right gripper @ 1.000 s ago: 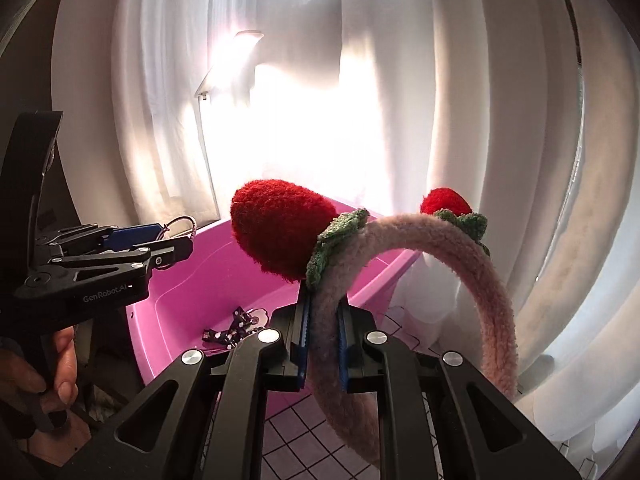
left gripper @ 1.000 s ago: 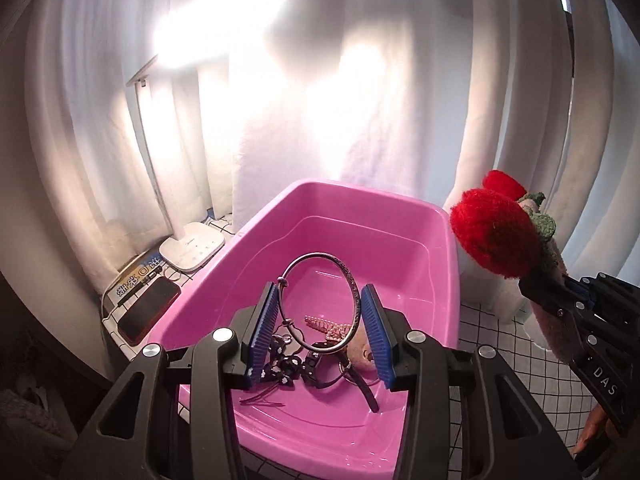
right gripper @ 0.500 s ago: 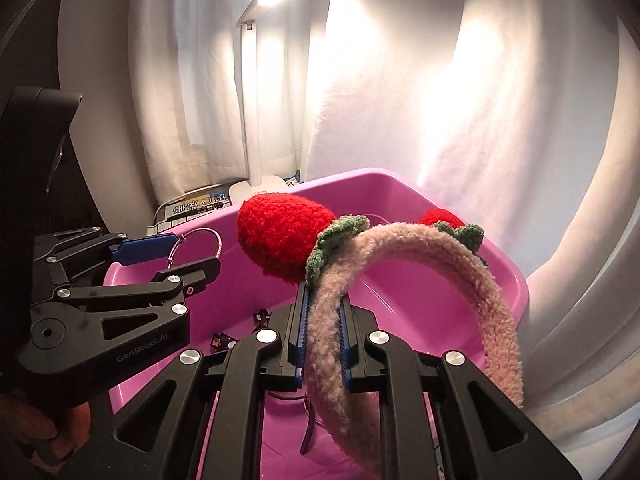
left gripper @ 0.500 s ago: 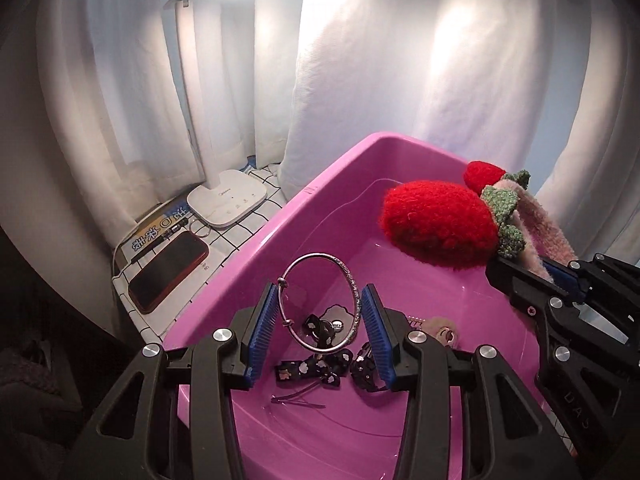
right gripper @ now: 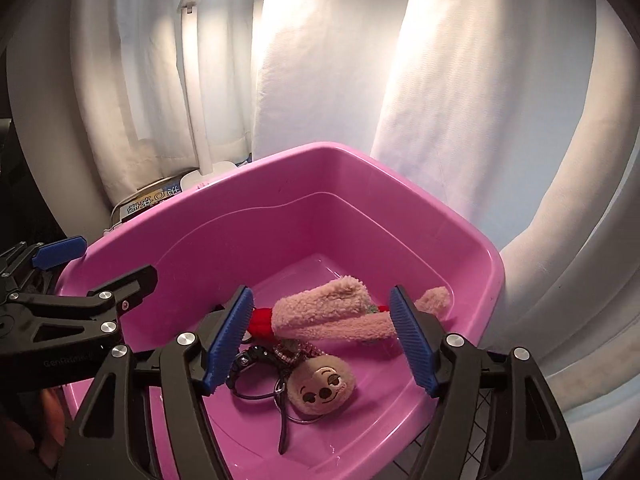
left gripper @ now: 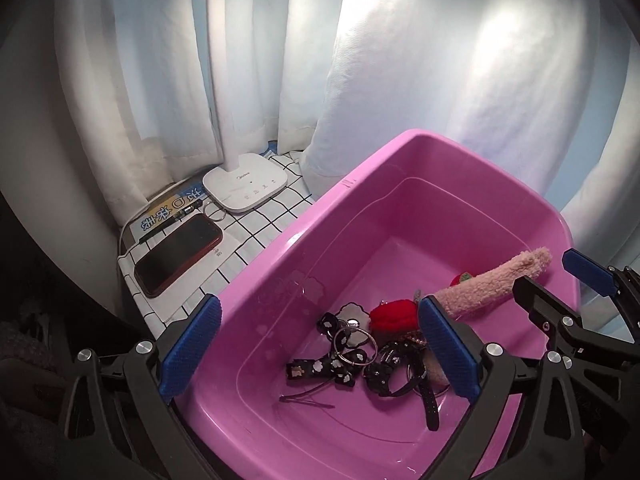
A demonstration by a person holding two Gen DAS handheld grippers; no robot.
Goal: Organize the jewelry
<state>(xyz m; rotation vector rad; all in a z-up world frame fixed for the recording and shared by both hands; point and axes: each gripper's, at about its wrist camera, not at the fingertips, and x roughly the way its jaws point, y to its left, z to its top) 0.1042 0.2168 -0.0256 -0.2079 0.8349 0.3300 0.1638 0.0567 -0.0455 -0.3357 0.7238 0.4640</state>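
My left fingers [left gripper: 320, 350] stand spread wide over the pink plastic tub [left gripper: 352, 200], nothing between them; they have just been opening. The thin metal bangle [left gripper: 356, 344] they pinched a moment ago now lies flat on the tub floor among black flower-dotted hair clips [left gripper: 320, 368], a black strap [left gripper: 428, 400] and a thin dark hairpin [left gripper: 306, 400].

My right fingers [right gripper: 322, 340] have also just been opening and stand apart, pads clear of the fuzzy pink headband [right gripper: 320, 316] they held half a second ago. It now lies in the tub, its long axis running from 9 to 3 o'clock in the right wrist view, one blunt end toward 3. Its red plush strawberry [right gripper: 262, 322] sits at the 9 o'clock end. Just below, at 6 o'clock, lies a round beige plush face charm [right gripper: 322, 386], face up.

On the checked table [left gripper: 256, 232] at 10 o'clock of the tub stand a white lamp base [left gripper: 246, 188] and a dark phone in a red case [left gripper: 178, 254].
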